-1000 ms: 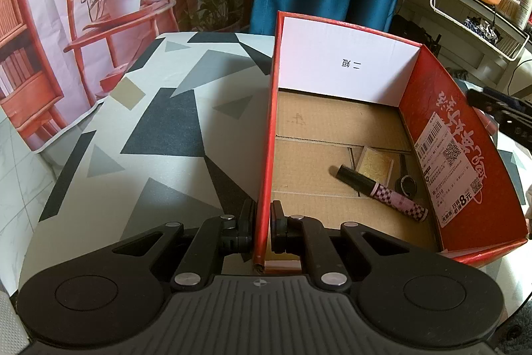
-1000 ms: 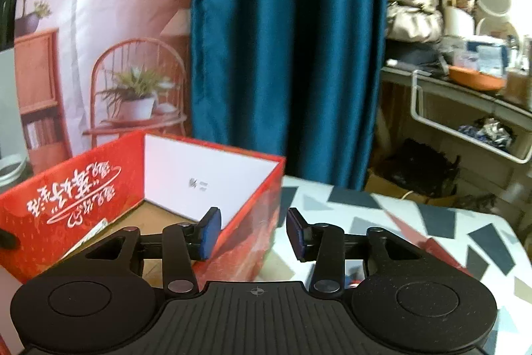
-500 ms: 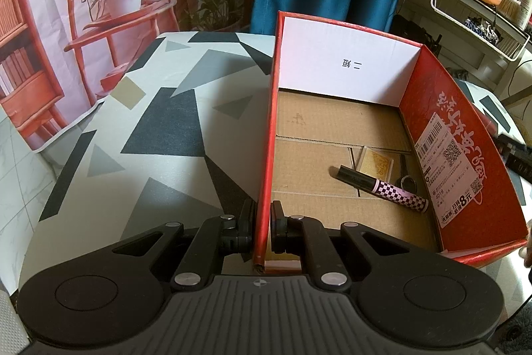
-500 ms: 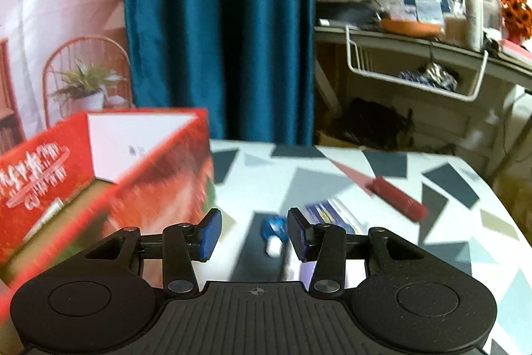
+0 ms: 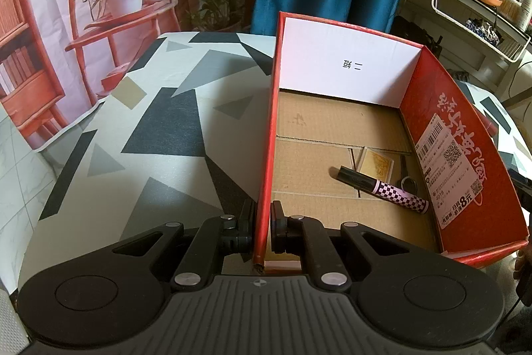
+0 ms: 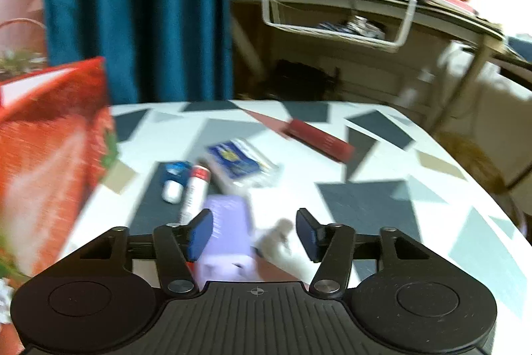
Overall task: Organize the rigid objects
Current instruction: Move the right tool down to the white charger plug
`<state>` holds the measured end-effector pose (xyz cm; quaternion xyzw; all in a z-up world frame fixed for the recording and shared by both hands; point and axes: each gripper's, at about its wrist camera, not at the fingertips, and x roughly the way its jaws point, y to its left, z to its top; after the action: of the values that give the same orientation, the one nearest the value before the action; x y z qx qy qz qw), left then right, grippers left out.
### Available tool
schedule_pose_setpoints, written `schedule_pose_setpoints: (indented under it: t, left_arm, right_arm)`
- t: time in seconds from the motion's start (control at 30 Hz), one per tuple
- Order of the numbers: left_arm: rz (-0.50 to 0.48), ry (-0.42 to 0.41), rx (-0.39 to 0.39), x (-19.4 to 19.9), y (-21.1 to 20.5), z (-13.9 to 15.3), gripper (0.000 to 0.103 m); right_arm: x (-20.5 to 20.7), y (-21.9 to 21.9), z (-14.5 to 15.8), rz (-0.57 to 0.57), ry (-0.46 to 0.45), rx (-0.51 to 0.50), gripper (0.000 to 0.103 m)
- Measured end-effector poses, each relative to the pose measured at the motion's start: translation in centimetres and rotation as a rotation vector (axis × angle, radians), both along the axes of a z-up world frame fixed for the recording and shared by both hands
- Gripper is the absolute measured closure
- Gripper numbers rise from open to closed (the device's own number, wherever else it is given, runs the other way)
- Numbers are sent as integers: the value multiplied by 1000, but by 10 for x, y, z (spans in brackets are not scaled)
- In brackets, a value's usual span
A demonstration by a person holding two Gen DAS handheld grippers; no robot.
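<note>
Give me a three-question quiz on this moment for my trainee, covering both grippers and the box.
1. True or false: the left gripper is shut on a wall of the red box.
2. Which lies inside the box: A) checkered pen, B) purple box, C) dark red bar?
3. Fill in: the right gripper is ___, above loose items on the table.

Key: 1 true; 2 A; 3 open.

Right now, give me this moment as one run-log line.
left gripper: shut on red box wall | right gripper: open above purple box | in box: checkered pen
</note>
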<state>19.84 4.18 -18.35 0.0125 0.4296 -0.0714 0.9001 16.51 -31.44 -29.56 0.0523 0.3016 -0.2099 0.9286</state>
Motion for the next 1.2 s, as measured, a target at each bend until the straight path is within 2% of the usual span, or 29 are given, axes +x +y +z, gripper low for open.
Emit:
schedule_pose_setpoints:
  t: [0.23, 0.4, 0.47, 0.6, 1.07, 1.2]
  left_arm:
    - [4, 0, -2, 0, 0, 1, 92]
    - [3, -1, -2, 0, 1, 0, 93]
    - [3, 0, -2, 0, 0, 1, 92]
    - [5, 0, -2, 0, 0, 1, 92]
    - [7, 0, -2, 0, 0, 0, 92]
    - [6, -1, -2, 0, 0, 0, 92]
  right_arm:
    - [-6, -10, 1, -29, -2, 43, 46]
    - [-5, -11, 2, -42, 21, -6, 42]
    - [-6, -17, 1, -67, 29, -14, 34]
    - [-5, -31, -3, -93, 70, -3, 34]
    - [11, -19, -12, 26, 156, 51, 35]
    - [19, -20, -12, 76, 178, 73, 32]
